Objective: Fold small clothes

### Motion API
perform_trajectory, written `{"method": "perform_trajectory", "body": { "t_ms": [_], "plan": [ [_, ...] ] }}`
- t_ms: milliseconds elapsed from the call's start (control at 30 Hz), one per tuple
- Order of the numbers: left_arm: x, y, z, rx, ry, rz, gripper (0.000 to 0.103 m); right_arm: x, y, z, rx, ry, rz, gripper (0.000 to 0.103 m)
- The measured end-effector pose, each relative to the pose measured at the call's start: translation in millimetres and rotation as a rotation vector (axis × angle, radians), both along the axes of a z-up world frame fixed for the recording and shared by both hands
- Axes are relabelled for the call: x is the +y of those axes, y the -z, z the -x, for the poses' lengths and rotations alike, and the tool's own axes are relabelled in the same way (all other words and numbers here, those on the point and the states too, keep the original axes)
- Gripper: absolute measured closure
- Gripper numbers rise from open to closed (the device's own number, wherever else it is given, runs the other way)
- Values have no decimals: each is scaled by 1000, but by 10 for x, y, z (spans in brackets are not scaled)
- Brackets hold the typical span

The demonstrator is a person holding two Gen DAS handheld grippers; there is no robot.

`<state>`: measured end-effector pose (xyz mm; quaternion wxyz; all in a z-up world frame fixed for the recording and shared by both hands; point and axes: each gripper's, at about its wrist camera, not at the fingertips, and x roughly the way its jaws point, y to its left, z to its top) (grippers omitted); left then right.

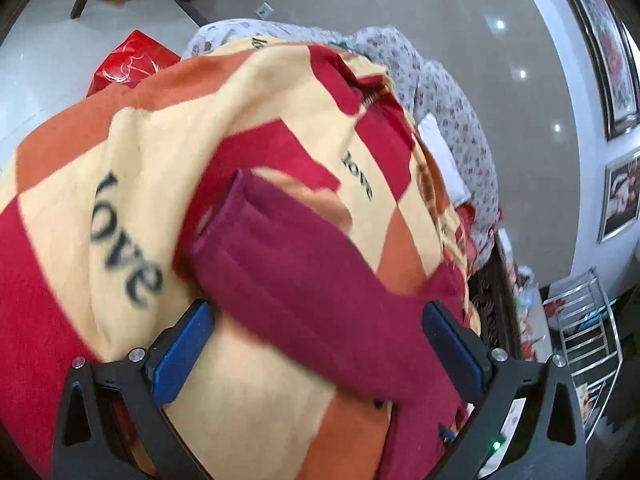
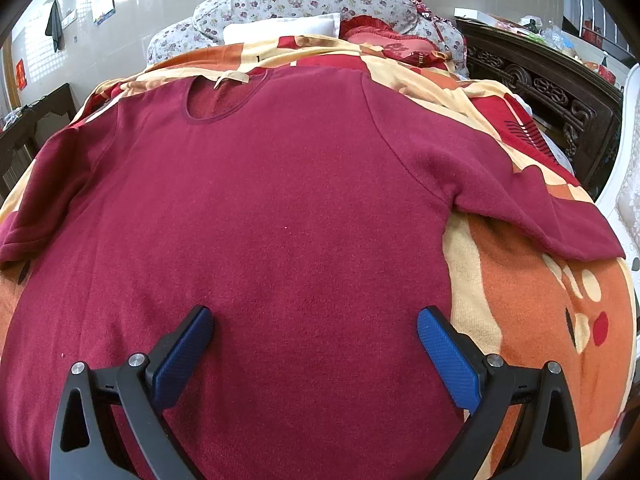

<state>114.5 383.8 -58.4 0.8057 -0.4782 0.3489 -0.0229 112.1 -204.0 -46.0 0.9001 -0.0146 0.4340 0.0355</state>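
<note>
A dark red long-sleeved shirt (image 2: 280, 200) lies flat and face up on a patterned blanket (image 2: 532, 300), neck hole at the far end, both sleeves spread out to the sides. My right gripper (image 2: 314, 322) is open just above the shirt's lower body, empty. In the left wrist view one sleeve of the shirt (image 1: 304, 276) runs diagonally across the blanket (image 1: 120, 152). My left gripper (image 1: 318, 314) is open above the sleeve near its shoulder end, holding nothing.
The blanket covers a bed with a floral quilt (image 2: 304, 0), a white pillow (image 2: 280, 30) and a red cushion (image 2: 384, 40) at the head. A dark carved wooden cabinet (image 2: 536, 80) stands right of the bed. A red bag (image 1: 132, 60) lies beyond the bed edge.
</note>
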Motion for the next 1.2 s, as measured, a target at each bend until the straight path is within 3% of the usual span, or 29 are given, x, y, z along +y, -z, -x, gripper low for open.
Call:
{"method": "perform_trajectory", "body": {
  "t_ms": [167, 267, 333, 433, 500, 567, 600, 800, 1000, 1067, 1200],
  "plan": [
    [123, -9, 66, -70, -78, 73, 0, 0, 4, -1, -1, 0, 1, 0],
    [75, -137, 196, -120, -120, 22, 4, 1, 8, 0, -1, 0, 1, 0],
    [52, -173, 188, -113, -123, -21, 13, 0, 9, -1, 0, 0, 2, 0],
    [47, -130, 96, -35, -138, -88, 36, -1, 9, -2, -1, 0, 1, 0],
    [40, -68, 45, 1, -129, -96, 64, 1, 9, -5, -1, 0, 0, 0],
    [36, -22, 26, 32, -133, -120, 84, 0, 11, -4, -1, 0, 1, 0],
    [40, -12, 32, 34, -139, -128, 88, 1, 11, -5, -1, 0, 2, 0],
    [7, -132, 99, 9, -185, -213, 97, -1, 14, -9, -1, -1, -1, 0],
    [180, -729, 605, -115, -429, -370, 97, 8, 11, -10, -1, -1, -1, 0],
    [203, -852, 689, -131, -468, -406, 97, 17, 6, -15, -1, -1, -1, 0],
    [38, -1027, 647, -181, -407, -434, 97, 11, 10, -12, -2, -1, -3, 0]
  ]
}}
